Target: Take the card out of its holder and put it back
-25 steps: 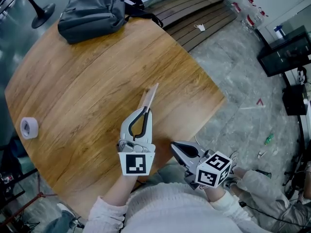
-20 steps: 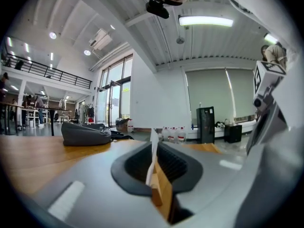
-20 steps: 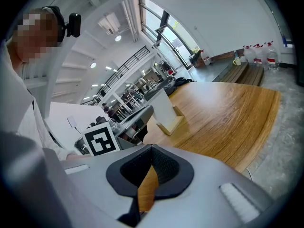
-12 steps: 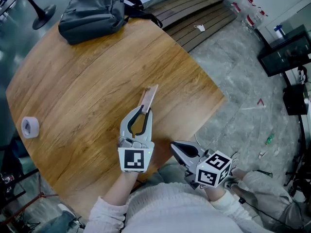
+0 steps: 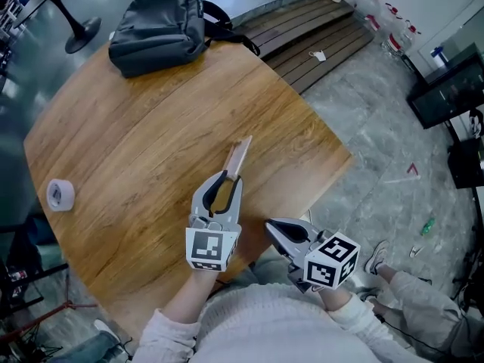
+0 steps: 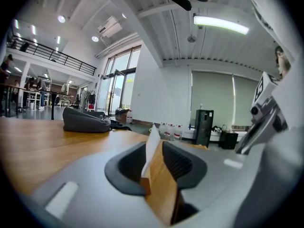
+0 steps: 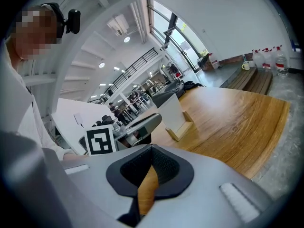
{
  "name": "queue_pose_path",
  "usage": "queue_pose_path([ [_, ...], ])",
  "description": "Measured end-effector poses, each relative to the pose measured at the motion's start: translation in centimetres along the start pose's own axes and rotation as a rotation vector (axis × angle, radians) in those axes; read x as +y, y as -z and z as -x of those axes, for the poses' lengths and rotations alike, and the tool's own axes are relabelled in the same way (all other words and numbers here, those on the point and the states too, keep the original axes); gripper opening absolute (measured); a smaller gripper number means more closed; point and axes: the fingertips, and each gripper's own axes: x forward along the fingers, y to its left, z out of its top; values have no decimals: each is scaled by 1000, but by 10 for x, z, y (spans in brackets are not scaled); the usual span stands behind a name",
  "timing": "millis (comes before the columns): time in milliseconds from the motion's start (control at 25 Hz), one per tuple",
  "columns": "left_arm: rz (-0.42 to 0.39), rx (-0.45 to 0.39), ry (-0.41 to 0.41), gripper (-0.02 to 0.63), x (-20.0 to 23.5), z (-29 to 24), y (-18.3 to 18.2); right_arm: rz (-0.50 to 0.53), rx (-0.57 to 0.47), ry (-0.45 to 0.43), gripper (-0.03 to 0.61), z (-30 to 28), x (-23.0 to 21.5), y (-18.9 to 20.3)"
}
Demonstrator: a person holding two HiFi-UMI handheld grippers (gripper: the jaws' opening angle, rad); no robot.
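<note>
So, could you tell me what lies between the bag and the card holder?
Nothing: in the head view, only bare table separates the bag and the holder.

The head view looks steeply down on the wooden table [image 5: 128, 142] from above its near edge. The left gripper view sits low, close behind the card holder [image 6: 159, 175], facing the backpack [image 6: 85, 120] at mid-left. The right gripper view sees that holder sidelong, from farther off.

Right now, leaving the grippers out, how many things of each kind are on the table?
Bag: 1
Tape roll: 1
Card holder: 1
Card: 1
Total: 4
</note>
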Motion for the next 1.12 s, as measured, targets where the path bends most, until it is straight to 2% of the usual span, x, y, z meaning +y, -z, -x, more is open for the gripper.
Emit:
queue_pose_path([
  [160,-5,55,15,100,-7,13,5,51,31,22,-3,-9,1,-4],
  [440,-48,116,49,100,-23,37,1,120,35,10,-3,-24,10,-16],
  [640,-44,115,56,30,-32,53,-6,151,6,-16,-3,-29,16,-24],
  [1120,-29,149,53,9,-42,70,0,199,-27,-33,-3,-27,22,-27],
])
